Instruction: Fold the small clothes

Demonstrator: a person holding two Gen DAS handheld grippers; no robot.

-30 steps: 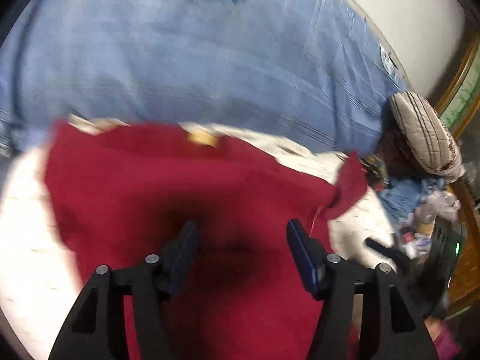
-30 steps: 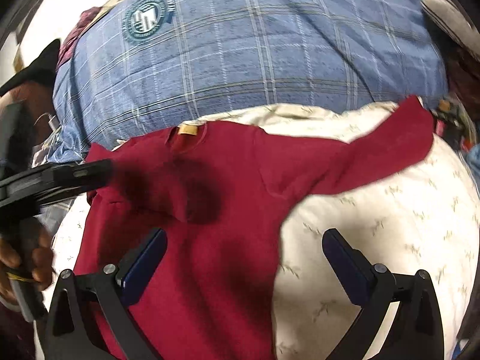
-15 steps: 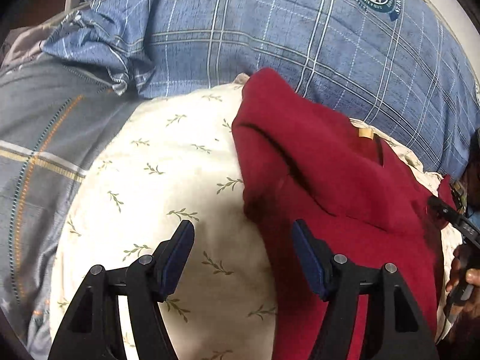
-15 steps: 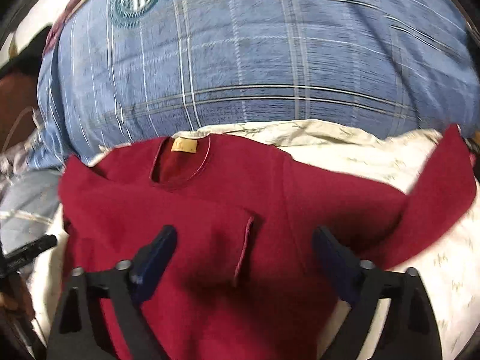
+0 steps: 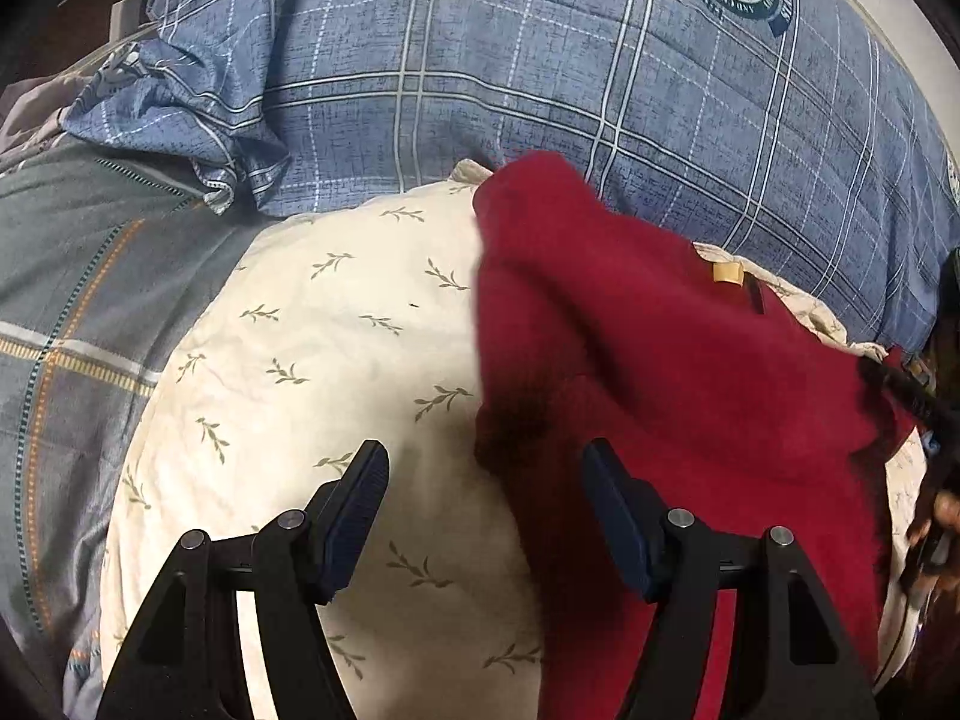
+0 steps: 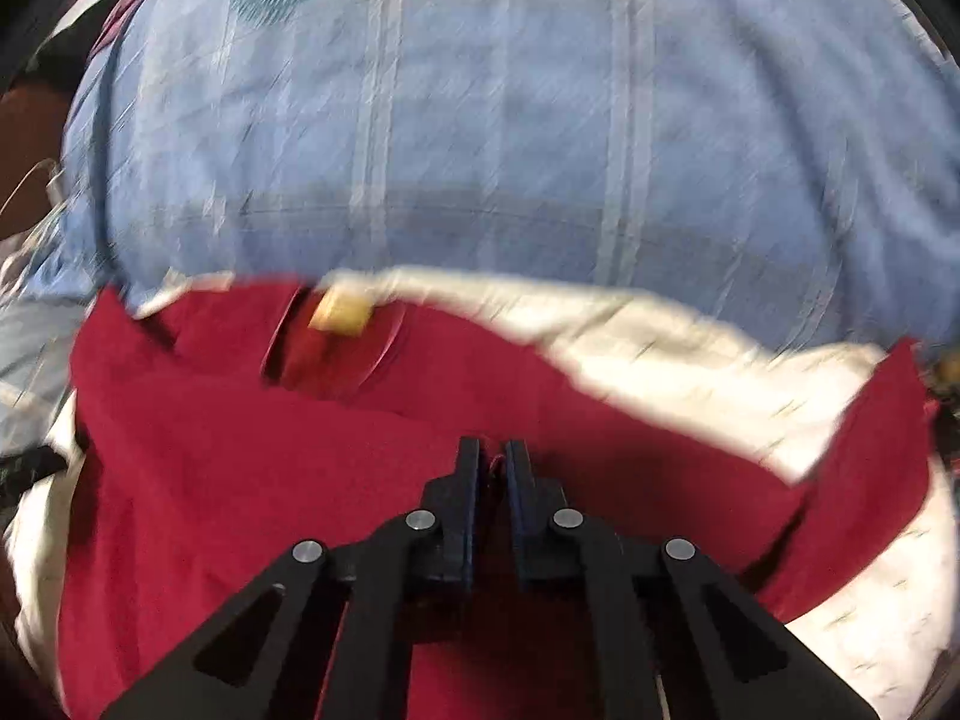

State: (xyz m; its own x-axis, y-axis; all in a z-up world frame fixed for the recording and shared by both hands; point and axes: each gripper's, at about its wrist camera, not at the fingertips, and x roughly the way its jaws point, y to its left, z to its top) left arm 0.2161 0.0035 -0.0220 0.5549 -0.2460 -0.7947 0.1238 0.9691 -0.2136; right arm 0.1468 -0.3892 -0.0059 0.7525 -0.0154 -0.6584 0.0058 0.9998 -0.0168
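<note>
A small dark red shirt [image 5: 660, 372] with a tan neck label [image 5: 727, 271] lies on a cream pillow with a leaf print [image 5: 312, 360]. Its left sleeve is folded in over the body. My left gripper [image 5: 486, 480] is open and empty, low over the pillow at the shirt's left edge. In the right wrist view the shirt [image 6: 300, 480] fills the lower half and its right sleeve [image 6: 870, 450] stretches out to the right. My right gripper [image 6: 492, 459] is shut on a pinch of the red shirt near its middle. That view is motion-blurred.
A blue plaid duvet with a round emblem [image 5: 600, 90] lies behind the pillow. A grey striped blanket [image 5: 72, 300] lies to the left. A white charger and cable [image 5: 123, 3] sit at the far left. The other gripper and hand [image 5: 930, 480] show at the right edge.
My right gripper has moved in over the shirt and shut on its fabric. My left gripper has swung from over the shirt to its left edge and stays open.
</note>
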